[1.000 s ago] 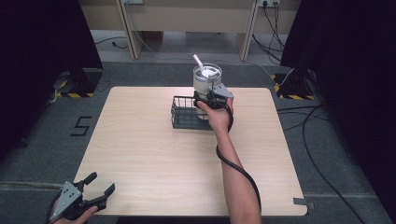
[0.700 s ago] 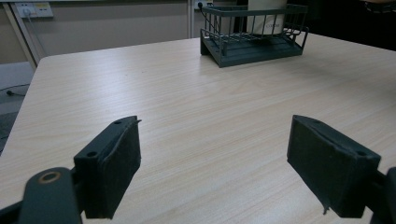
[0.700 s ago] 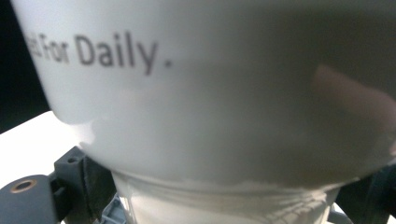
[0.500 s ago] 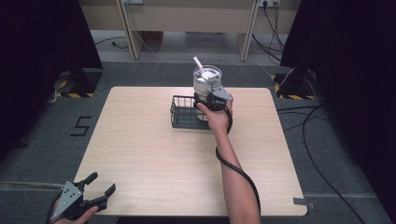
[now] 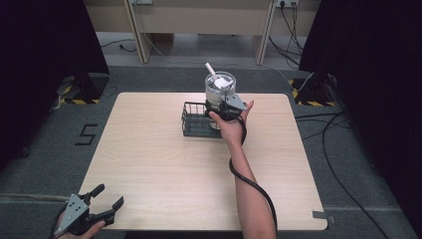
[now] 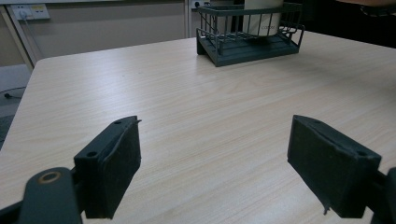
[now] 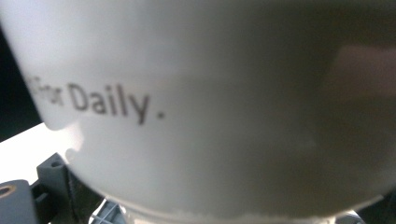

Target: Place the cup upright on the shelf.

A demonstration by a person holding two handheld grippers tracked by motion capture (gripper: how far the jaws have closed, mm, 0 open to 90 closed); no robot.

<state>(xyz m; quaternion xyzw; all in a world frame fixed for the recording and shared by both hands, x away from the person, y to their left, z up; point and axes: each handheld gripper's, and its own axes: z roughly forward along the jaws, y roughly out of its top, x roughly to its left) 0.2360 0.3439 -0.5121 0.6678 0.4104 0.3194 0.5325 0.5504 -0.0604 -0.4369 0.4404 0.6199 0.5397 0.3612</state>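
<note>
White and cylindrical, the plastic container [image 5: 219, 89] with its angled white handle stands upright in the right end of the dark wire basket [image 5: 195, 119] at the far side of the pale wooden bench [image 5: 149, 164]. Right claw [image 5: 225, 103] sits just before it; its jaws have just been opening, container between them, contact unclear. Left claw [image 5: 102, 203] hangs spread, well apart at the near-left corner.

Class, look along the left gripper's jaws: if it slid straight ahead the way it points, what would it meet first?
Probably the dark wire basket at the table's far end, with the white cup standing in it. The tabletop between looks bare. The left gripper is open.
</note>
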